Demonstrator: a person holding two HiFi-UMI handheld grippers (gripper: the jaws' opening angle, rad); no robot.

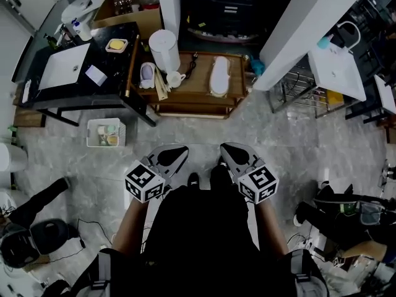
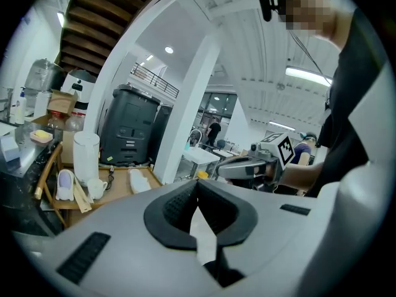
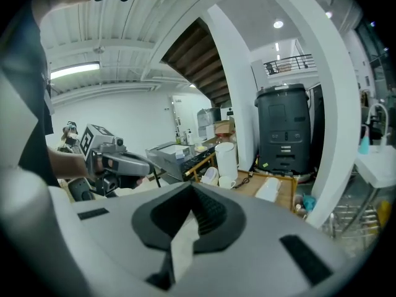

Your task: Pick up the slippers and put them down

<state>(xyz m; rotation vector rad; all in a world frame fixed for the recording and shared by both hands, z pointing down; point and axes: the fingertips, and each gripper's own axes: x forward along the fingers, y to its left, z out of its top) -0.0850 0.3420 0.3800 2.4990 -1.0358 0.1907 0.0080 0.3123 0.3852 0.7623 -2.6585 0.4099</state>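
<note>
Grey marbled floor (image 1: 204, 129) fills the room, and across it from the person stands a low wooden table (image 1: 193, 91) on which both slippers lie. The white slipper (image 1: 219, 75) lies alone toward the right end, with bare wood around it. The lavender slipper (image 1: 147, 74) lies at the left end, close to a white cup (image 1: 175, 78), some wooden sticks (image 1: 161, 84) and a tall white cylinder (image 1: 164, 48).

The left gripper (image 1: 180, 150) and the right gripper (image 1: 226, 148) are both held over the floor, well apart from the table. Each has its jaws closed together with nothing between them.

I judge that the slippers are light and soft, probably foam or cloth, so they will bend if they are lifted at one end. A pinch on the side edge near the middle, or on the upper band, seems safest to me. The jaws must open before any grasp. The lavender one needs more care, because the cup and sticks could be knocked.
</note>
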